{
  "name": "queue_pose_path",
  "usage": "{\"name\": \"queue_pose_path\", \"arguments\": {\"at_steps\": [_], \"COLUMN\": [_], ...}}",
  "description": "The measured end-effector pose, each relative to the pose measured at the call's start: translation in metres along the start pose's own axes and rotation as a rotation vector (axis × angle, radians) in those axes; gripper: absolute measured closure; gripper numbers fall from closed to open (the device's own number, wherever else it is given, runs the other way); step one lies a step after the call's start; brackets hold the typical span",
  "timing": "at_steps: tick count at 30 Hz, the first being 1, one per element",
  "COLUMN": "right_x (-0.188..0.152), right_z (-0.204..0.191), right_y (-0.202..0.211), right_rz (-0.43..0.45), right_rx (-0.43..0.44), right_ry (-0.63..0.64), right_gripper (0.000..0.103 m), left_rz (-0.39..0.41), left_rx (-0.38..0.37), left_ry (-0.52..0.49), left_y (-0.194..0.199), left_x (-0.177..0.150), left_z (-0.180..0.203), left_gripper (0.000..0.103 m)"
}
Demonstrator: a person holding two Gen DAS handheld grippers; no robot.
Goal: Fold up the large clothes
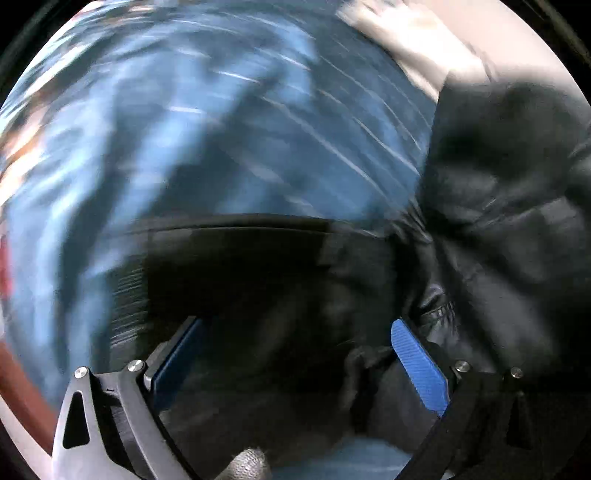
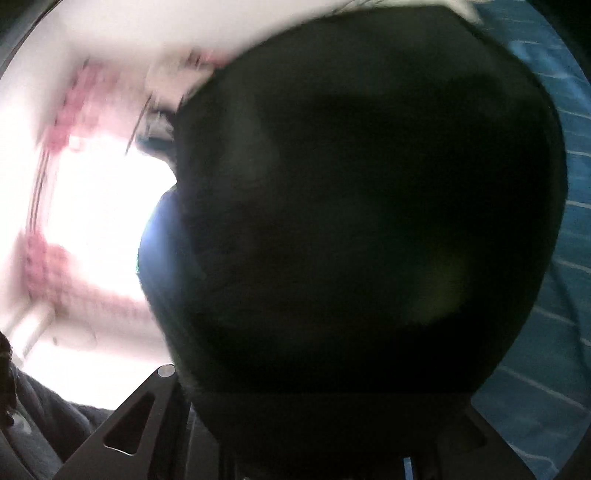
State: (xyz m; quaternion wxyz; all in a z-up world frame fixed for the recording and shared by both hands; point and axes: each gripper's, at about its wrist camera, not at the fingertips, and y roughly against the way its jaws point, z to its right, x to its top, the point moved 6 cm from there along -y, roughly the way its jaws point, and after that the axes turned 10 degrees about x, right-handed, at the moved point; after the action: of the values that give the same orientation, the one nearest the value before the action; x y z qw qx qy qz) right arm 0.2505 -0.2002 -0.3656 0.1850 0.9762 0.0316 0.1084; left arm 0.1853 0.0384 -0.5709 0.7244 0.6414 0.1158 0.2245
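A black puffy jacket (image 1: 498, 206) lies on a blue sheet with thin white lines (image 1: 229, 129). In the left wrist view my left gripper (image 1: 295, 328) is open, its blue pads (image 1: 417, 365) spread wide, with the jacket's dark fabric lying between and under the fingers. The view is blurred by motion. In the right wrist view the black jacket (image 2: 369, 221) covers most of the frame and hides my right gripper's fingers; only the gripper's black frame (image 2: 125, 432) shows at the bottom, so I cannot tell how its jaws stand.
The blue sheet (image 2: 565, 258) shows along the right edge of the right wrist view. A bright window with pink blurred shapes (image 2: 92, 206) fills its left side. A pale wall (image 1: 424, 33) shows at the top right of the left wrist view.
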Motion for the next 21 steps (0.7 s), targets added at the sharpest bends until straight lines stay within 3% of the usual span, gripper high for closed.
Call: {"name": "queue_pose_path", "arguments": {"at_steps": [6, 10, 12, 14, 16, 19, 21], "right_x": [-0.045, -0.102, -0.122, -0.122, -0.112, -0.090, -0.074], "right_z": [-0.019, 0.002, 0.013, 0.010, -0.009, -0.039, -0.050], "right_y": [-0.128, -0.214, -0.239, -0.247, -0.242, -0.213, -0.180], "right_rz": [-0.254, -0.449, -0.521, -0.531, -0.567, -0.570, -0.521], "right_rx": [-0.030, -0.149, -0.225, -0.249, -0.185, -0.076, -0.048], "right_ry": [0.081, 0.084, 0.082, 0.075, 0.030, 0.020, -0.003], "right_gripper": [0.082, 0.079, 0.075, 0.058, 0.026, 0.024, 0.023], "left_rz": [0.061, 0.087, 0.098, 0.113, 0.137, 0.175, 0.191], "left_rx": [0.154, 0.239, 0.242, 0.231, 0.201, 0.152, 0.123], "left_ry": [0.271, 0.385, 0.419, 0.444, 0.439, 0.406, 0.372], "left_y": [0.068, 0.091, 0.093, 0.104, 0.111, 0.125, 0.130], "left_x": [-0.034, -0.062, -0.066, -0.070, -0.059, -0.051, -0.045], "left_z": [-0.158, -0.215, -0.220, -0.222, -0.205, -0.186, -0.169], "left_gripper": [0.000, 0.000, 0.000, 0.000, 0.000, 0.000, 0.000]}}
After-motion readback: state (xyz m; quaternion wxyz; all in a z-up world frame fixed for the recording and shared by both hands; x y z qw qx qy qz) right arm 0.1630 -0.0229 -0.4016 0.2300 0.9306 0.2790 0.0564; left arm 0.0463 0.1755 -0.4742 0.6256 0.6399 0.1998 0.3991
